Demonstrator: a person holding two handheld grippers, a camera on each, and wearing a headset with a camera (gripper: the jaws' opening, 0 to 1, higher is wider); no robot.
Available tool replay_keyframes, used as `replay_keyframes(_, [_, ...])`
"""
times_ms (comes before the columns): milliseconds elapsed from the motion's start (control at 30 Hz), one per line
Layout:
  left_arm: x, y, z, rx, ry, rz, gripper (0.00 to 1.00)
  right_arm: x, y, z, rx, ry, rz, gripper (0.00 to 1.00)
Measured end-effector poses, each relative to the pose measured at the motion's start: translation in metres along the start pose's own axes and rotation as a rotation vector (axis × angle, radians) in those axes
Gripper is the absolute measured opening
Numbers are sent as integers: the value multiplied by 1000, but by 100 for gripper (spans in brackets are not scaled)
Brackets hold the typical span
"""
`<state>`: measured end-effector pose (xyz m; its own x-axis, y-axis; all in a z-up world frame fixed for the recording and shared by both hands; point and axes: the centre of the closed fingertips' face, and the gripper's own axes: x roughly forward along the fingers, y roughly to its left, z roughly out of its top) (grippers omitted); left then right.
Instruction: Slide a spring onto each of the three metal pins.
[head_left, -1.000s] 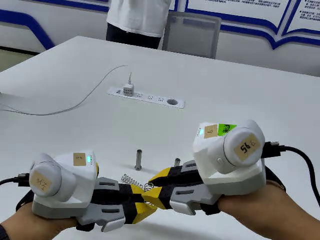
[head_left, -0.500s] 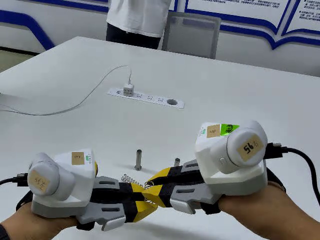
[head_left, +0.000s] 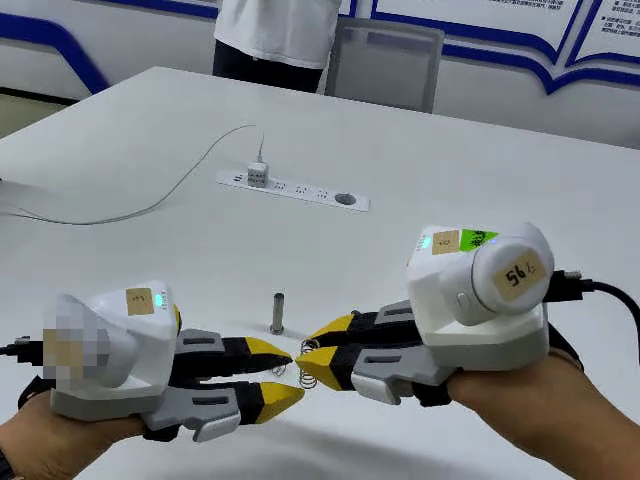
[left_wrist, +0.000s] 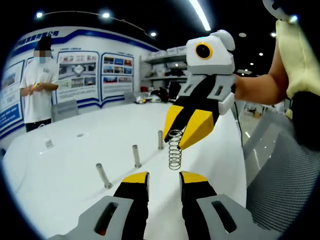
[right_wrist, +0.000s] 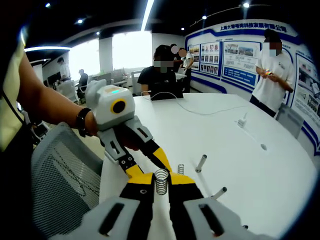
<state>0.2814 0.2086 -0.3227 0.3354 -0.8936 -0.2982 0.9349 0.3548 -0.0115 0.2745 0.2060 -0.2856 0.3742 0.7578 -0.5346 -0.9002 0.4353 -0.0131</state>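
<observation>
Partly hidden, spring (left_wrist: 175, 156) top pinched inside right claw (left_wrist: 175, 143); left claw (left_wrist: 164, 178) agape.

Left claw (head_left: 293, 375): white-and-grey body, black jaws tipped yellow, tan label.
Right claw (head_left: 305, 362): same white, grey, black and yellow; tan label plus a bright green one.
Spring (left_wrist: 174, 149): silvery coils.
Pin (head_left: 277, 312): dull grey metal.
Bench (head_left: 150, 250): plain white.
Power strip (head_left: 292, 192): white.
Wall (head_left: 140, 45): white with blue bands.
Chair (head_left: 385, 65): grey.
Person (head_left: 275, 30): white top, dark trousers.
</observation>
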Motion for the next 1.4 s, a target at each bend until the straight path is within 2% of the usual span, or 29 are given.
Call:
replay_keyframes(167, [-5, 12, -3, 2, 12, 48, 32, -4, -9, 1, 5, -5, -23, 12])
replay_keyframes(467, [-11, 20, -9, -12, 29, 95, 47, -15, -27, 4, 17, -22, -70, 12])
replay_keyframes(733, [-18, 28, -12, -40, 24, 133, 60, -29, -54, 11, 33, -47, -136, 12])
replay_keyframes(900, [-23, 32, -14, -51, 24, 149, 64, -36, -73, 14, 48, -63, -179, 12])
replay_keyframes(1167, [-25, 34, -16, -53, 32, 168, 72, -30, -100, 10, 95, -71, -220, 12])
replay_keyframes(1400, [-26, 33, -17, -59, 35, 173, 74, -16, -111, -4, 119, -47, -227, 12])
